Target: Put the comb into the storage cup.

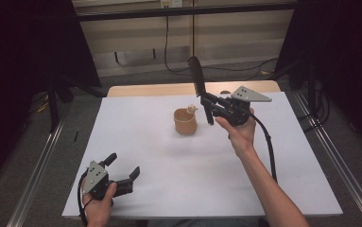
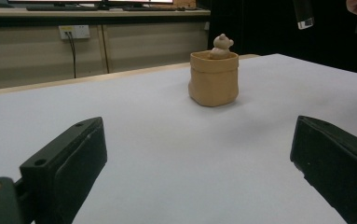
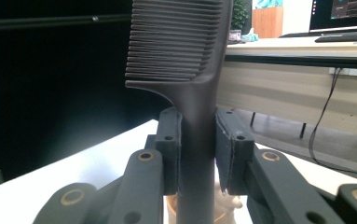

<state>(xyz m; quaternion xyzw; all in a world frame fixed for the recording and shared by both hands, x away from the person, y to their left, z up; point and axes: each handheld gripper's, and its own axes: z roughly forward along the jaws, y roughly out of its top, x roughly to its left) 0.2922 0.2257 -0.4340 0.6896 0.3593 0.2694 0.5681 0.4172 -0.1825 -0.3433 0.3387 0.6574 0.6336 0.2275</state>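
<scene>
Carefully, my right tongs [image 1: 208,109] clamped on the comb [image 1: 196,75], I centre its handle over the bear cup [image 1: 185,121] before lowering, left tongs [image 1: 123,166] apart on the desk [image 1: 136,142].

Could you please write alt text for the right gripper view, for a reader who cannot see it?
The right gripper is shut on the handle of a dark comb, which stands upright with its teeth pointing left. Below the jaws is the tan cup, and a desk stands behind.
</scene>
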